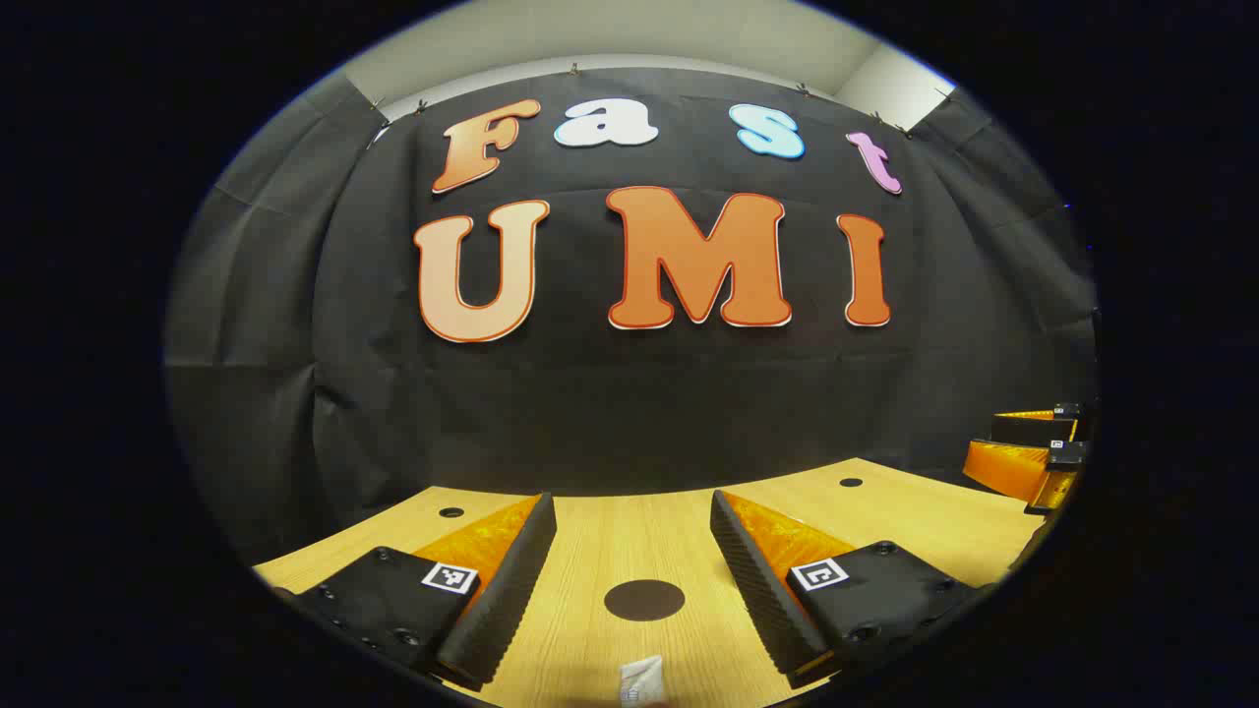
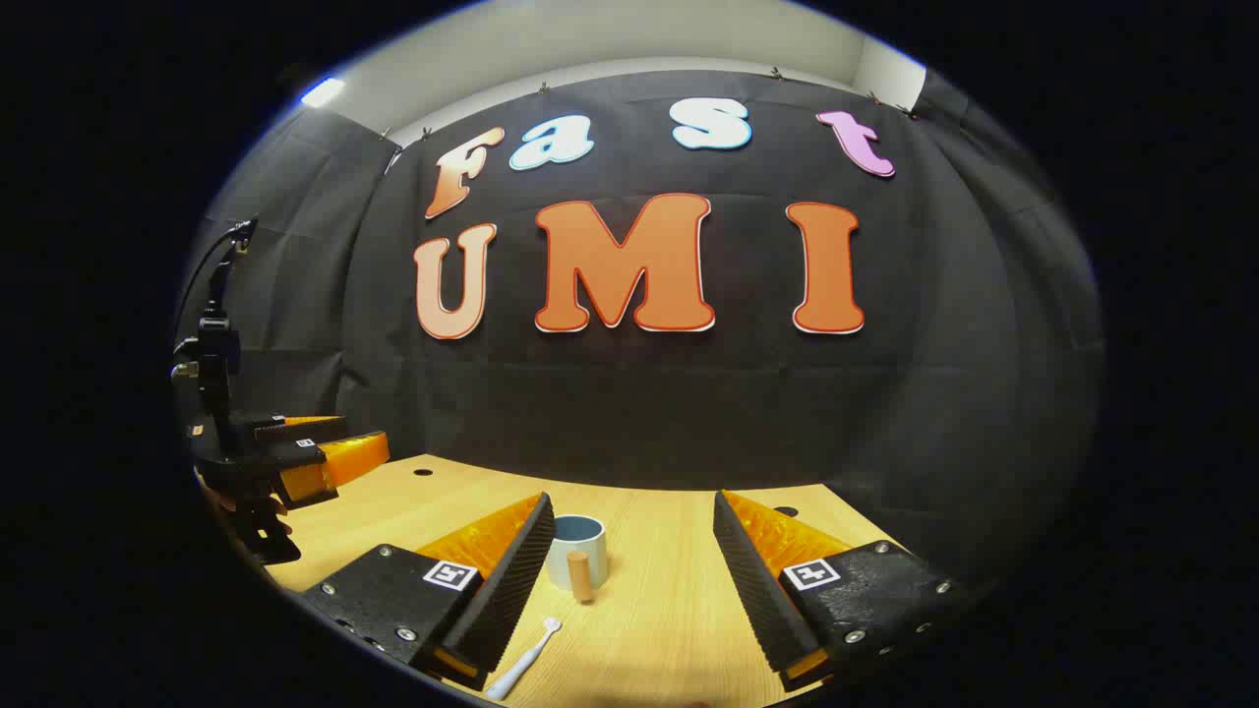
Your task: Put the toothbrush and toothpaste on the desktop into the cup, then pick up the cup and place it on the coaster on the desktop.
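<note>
- The left gripper (image 1: 629,560) is held with its fingers spread wide apart, and nothing is clamped between them.
- Between those fingers, in the left gripper view, the dark round coaster (image 1: 644,600) is seen lying flat on the desktop (image 1: 915,526), with nothing set on it.
- Just nearer than the coaster, at the bottom edge of that view, a white crimped end (image 1: 641,680) is cut off; it is judged to be the toothpaste, though too little is shown to be sure.
- The right gripper (image 2: 629,560) is likewise held open, with nothing gripped.
- Between its fingers, in the right gripper view, the cup (image 2: 576,551) is seen standing upright on the desktop, close to the near-side finger; its wooden handle (image 2: 581,575) is turned toward the camera.
- As far as can be seen into the cup, nothing sticks out of it.
- The toothbrush (image 2: 523,661) is seen lying flat on the desktop, nearer than the cup and apart from it, its bristled head pointed toward the cup.
- In the same view the left gripper is seen farther off at the left, held above the desktop's edge.
- No step of the task is judged done: the toothbrush and the toothpaste are yet to be picked up and dropped into the cup, and the cup is yet to be carried to the coaster.
</note>
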`<state>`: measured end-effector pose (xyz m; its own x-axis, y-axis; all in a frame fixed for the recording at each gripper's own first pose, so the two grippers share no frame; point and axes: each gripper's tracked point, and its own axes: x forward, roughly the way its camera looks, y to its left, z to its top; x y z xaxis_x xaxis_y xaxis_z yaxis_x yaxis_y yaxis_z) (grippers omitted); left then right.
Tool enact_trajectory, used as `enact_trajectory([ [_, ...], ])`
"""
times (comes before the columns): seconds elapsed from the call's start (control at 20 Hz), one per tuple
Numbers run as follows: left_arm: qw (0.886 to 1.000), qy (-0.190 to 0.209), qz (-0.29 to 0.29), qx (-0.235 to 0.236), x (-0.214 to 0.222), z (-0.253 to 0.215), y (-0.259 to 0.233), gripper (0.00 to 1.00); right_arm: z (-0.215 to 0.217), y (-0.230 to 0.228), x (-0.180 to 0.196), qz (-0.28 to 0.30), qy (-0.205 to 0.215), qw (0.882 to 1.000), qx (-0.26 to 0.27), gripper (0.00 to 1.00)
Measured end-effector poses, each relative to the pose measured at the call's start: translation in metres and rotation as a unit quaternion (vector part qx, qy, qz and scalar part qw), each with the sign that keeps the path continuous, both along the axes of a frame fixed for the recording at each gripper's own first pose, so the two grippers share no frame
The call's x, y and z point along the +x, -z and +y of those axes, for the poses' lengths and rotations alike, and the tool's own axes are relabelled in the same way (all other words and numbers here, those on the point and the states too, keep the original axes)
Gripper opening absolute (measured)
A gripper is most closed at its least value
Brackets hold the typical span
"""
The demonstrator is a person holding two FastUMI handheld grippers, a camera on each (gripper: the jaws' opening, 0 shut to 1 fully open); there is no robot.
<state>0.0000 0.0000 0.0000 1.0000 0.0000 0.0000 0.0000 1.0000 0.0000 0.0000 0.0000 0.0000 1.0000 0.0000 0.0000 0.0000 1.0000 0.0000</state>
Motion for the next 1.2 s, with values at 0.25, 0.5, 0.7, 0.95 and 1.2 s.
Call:
enact_trajectory([
  [0.25,1.0,-0.019,0.002,0.001,-0.003,0.023,0.003,1.0,0.014,-0.002,0.003,-0.006,-0.009,1.0,-0.014,0.97],
  [0.5,1.0,-0.025,-0.003,-0.006,-0.006,0.034,0.003,1.0,0.023,-0.006,0.006,-0.015,-0.02,1.0,-0.009,0.97],
  [0.7,1.0,-0.029,-0.004,-0.004,-0.007,0.038,0.003,1.0,0.027,-0.003,0.009,-0.01,-0.024,1.0,-0.01,0.97],
  [0.95,1.0,-0.025,-0.005,-0.006,-0.011,0.035,0.003,1.0,0.034,-0.003,0.006,-0.004,-0.032,0.999,-0.005,0.97],
  [1.2,1.0,-0.015,0.012,-0.009,-0.016,0.03,0.01,1.0,0.046,0.003,0.004,0.012,-0.044,0.999,-0.007,0.97],
])
